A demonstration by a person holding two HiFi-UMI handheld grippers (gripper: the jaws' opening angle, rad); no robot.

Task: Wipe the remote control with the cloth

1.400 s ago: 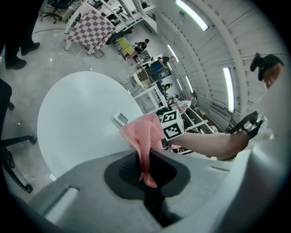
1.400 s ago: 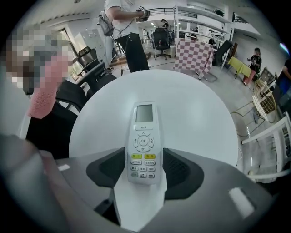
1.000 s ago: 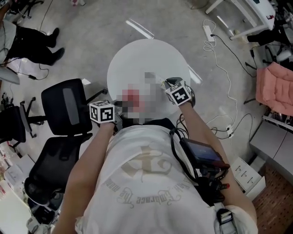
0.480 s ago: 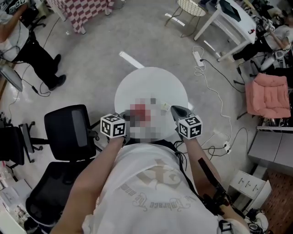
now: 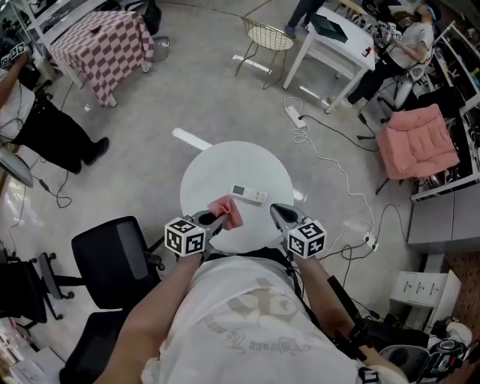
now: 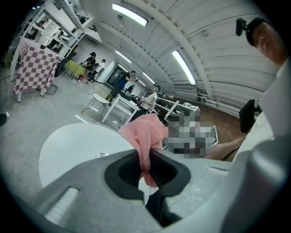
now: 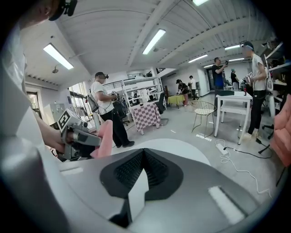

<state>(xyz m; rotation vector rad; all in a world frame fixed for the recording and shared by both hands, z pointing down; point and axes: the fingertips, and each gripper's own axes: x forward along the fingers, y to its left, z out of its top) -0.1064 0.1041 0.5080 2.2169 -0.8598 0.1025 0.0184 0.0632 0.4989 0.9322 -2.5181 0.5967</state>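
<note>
Floor (image 5: 187, 97) grey concrete, white strip (image 5: 191, 139) on it just far-left of round white counter (image 5: 240, 161). Black office chair (image 5: 116, 255) near left. Far left: table under red-white checked tablecloth (image 5: 105, 41). Far middle: wire chair (image 5: 268, 36), white desk (image 5: 330, 37) right of it. Power strip (image 5: 292, 114) plus white cable (image 5: 337, 161) on floor between desk and counter. Pink padded seat (image 5: 416, 139) at right, grey cabinets (image 5: 442, 225) near it. Ceiling (image 6: 218, 54) ribbed white, long strip lights (image 6: 129, 13), bright even light.

A round white table (image 5: 225, 161) spreads just ahead of the left gripper (image 5: 217, 220) and the right gripper (image 5: 274, 209), and a black office chair (image 5: 116, 255) stands close outside the left one. Far beyond the left gripper is a checkered tablecloth (image 5: 105, 45). Well out past the right are a pink cushioned chair (image 5: 418, 141) and a white power strip (image 5: 293, 114) on the floor.
</note>
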